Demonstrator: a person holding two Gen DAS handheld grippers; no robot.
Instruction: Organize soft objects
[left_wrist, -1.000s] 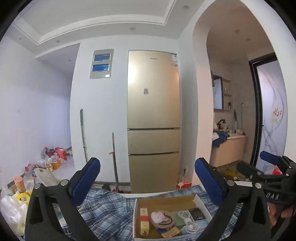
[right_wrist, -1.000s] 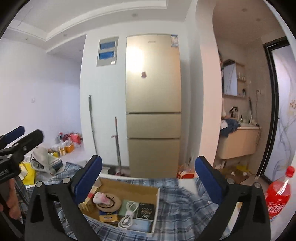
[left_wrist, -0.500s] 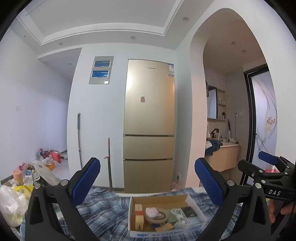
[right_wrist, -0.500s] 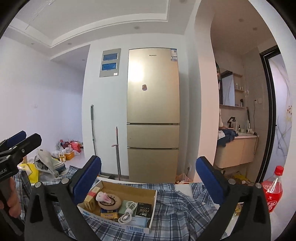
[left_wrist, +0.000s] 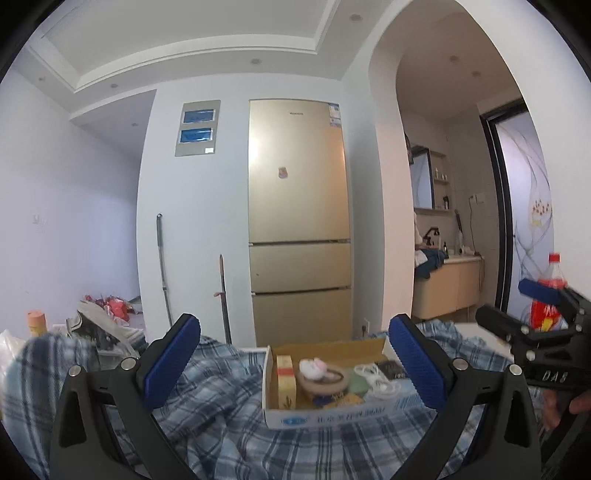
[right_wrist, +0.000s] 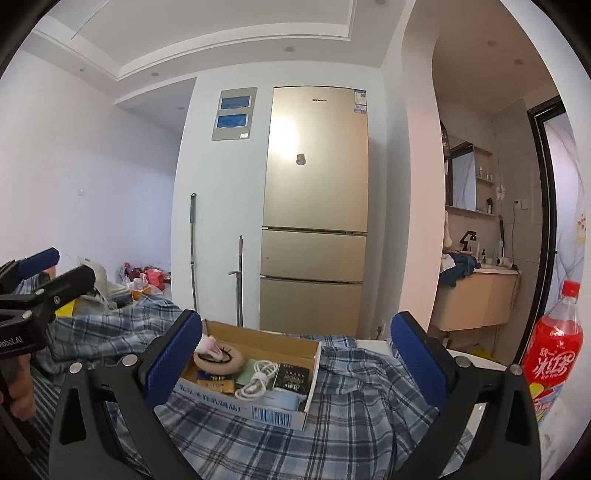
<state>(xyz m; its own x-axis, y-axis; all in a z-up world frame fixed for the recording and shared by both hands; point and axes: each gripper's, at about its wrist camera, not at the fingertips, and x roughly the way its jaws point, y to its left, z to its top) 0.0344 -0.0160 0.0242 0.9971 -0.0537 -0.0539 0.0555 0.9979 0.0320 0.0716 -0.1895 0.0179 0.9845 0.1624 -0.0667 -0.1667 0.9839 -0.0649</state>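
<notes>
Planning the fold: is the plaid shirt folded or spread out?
Neither neatly: the plaid shirt lies rumpled and bunched, with the cardboard box sitting on it. Both jaws stand open, empty.

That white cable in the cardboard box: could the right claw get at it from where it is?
Probably yes. The white cable lies uncovered in the open cardboard box, and the right claw is open right before it, with nothing between.

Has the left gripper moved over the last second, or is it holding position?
Yes. The left gripper tilted up, then dipped partway back: the tall gold fridge sank in its view, and the open cardboard box rose into fuller view.
</notes>
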